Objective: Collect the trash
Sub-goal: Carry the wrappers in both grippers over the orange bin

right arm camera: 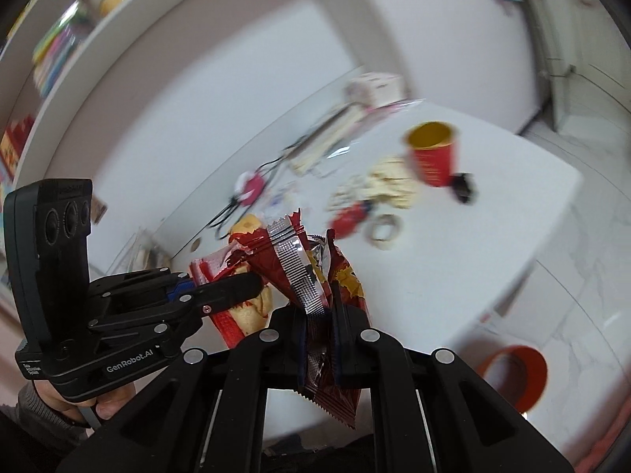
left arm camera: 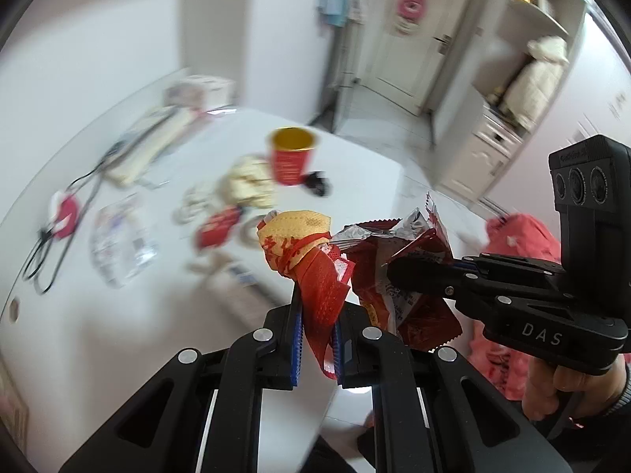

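My left gripper is shut on a red and yellow wrapper, held above the white table. My right gripper is shut on a dark red foil snack wrapper, right beside the left one. The right gripper also shows in the left wrist view, and the left gripper in the right wrist view. More trash lies on the table: a red paper cup, crumpled pale paper, a small red packet and a tape ring.
A clear plastic bag, black cables, a red round item and boxes lie at the table's far side. A red bin stands on the floor right of the table. A door and shelves are behind.
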The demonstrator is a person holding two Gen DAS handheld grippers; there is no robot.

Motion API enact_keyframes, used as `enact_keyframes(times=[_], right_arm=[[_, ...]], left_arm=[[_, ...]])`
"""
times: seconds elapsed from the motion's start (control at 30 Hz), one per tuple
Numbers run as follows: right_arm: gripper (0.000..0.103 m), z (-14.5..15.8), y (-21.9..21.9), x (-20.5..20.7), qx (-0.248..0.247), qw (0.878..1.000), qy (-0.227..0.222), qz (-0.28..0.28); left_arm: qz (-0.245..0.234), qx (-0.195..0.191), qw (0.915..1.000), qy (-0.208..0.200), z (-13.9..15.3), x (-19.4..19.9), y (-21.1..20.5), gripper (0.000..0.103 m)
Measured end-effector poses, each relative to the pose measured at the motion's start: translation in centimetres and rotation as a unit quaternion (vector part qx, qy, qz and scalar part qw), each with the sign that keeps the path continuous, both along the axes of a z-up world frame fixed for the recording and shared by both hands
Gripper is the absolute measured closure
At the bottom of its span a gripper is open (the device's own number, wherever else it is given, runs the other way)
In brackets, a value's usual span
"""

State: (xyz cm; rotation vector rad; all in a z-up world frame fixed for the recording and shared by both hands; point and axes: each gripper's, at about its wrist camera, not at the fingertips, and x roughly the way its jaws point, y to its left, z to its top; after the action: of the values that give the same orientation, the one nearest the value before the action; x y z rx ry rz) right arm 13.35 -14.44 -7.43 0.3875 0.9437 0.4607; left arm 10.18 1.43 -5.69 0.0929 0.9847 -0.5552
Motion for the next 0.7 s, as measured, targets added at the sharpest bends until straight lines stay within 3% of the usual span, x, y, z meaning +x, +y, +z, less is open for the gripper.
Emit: enact_keyframes(times=[0.37,0.7], right_arm=[[0.093,-1.4,-14.8,-5.2,0.002,0.992,0.020,-0.122],[0.093,-9.0,-22.4,-6.4,0.001,0.981,0.073,-0.181]], left_arm=[[-0.135,-0.001,0.9902,0.034,-2.8,-0.5,-12.8,0.089],[-0.214,-0.007,0.9713,0.103,-10.4,0.7,-21.4,0.089]])
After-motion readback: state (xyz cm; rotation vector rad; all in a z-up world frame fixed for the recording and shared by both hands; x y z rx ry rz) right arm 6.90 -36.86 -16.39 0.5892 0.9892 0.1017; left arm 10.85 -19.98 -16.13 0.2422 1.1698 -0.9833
